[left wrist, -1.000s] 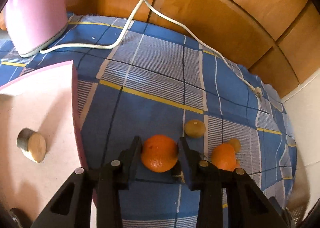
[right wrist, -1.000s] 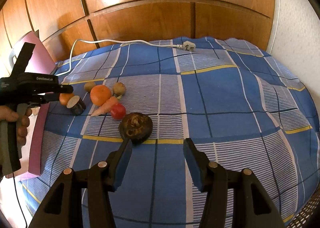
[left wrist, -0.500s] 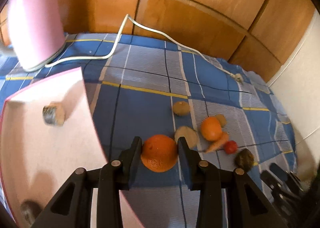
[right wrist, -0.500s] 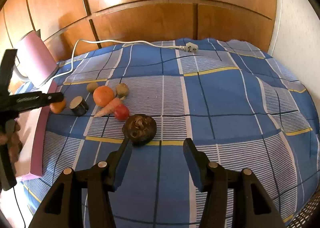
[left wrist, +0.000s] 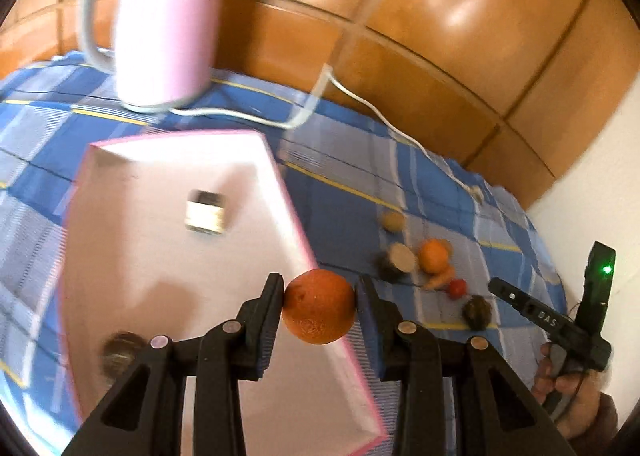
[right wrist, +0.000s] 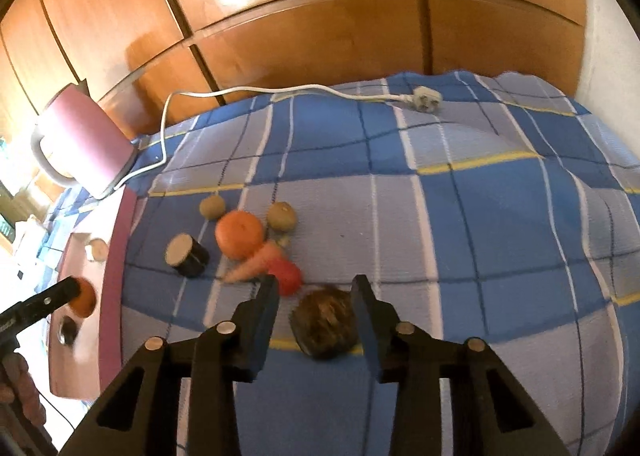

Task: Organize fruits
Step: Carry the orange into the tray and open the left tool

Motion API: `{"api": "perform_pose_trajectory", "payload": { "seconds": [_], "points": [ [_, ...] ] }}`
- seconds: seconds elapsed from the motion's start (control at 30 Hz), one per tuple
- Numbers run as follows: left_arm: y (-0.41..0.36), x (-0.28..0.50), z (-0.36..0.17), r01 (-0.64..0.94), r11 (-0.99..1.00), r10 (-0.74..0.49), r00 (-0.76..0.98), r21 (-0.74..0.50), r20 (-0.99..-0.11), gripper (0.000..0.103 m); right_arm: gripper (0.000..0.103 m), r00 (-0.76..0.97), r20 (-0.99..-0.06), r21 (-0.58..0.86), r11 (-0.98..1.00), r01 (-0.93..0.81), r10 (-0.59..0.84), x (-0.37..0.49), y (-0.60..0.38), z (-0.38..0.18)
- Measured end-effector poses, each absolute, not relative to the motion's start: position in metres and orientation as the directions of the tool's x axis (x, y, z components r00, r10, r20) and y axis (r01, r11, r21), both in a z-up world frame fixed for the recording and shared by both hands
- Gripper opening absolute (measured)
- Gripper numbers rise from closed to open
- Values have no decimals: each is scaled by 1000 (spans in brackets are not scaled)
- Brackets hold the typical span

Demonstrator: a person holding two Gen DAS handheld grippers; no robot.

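My left gripper (left wrist: pixel 319 288) is shut on an orange (left wrist: pixel 319 312) and holds it above the right rim of the pink tray (left wrist: pixel 160 256). The tray holds a cut cylinder piece (left wrist: pixel 205 212) and a dark round item (left wrist: pixel 120 348). My right gripper (right wrist: pixel 314 288) is open, its jaws on either side of a dark brown round fruit (right wrist: pixel 325 326) on the blue checked cloth. Beyond it lie a red fruit (right wrist: pixel 289 276), a carrot (right wrist: pixel 256 265), a second orange (right wrist: pixel 239 234), two brownish kiwis (right wrist: pixel 282 216) and a dark cut cylinder (right wrist: pixel 186 254).
A pink kettle (right wrist: pixel 86 144) stands at the back left, its white cord (right wrist: pixel 280 90) and plug running along the wooden wall. The pink tray (right wrist: pixel 112 276) lies at the cloth's left edge. A white wall is at the right.
My left gripper lifted the orange off the cloth and carried it left to the tray's rim. My right gripper moved forward and down around the dark brown fruit.
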State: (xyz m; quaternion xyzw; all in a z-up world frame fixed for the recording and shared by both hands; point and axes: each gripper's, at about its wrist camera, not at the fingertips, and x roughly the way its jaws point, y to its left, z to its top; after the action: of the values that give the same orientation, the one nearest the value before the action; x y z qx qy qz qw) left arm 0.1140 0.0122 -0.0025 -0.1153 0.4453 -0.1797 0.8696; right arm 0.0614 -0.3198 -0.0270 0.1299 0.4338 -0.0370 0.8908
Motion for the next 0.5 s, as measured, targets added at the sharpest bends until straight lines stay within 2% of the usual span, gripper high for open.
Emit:
{"api": "perform_pose_trajectory", "payload": {
  "seconds": [0.4,0.47,0.5],
  "points": [
    [78,149,-16,10,969,-202,604,-247,-771,38,35,582,-809,155,985,71,85,85,-288,-29],
    [82,148,-18,-18,972,-177,607,-236,-775,40,35,568,-818,147,988,54,91,91,-284,-33],
    [81,148,-20,-17,969,-186,609,-247,-771,46,35,556,-826,148,988,51,95,96,-283,-35]
  ]
}}
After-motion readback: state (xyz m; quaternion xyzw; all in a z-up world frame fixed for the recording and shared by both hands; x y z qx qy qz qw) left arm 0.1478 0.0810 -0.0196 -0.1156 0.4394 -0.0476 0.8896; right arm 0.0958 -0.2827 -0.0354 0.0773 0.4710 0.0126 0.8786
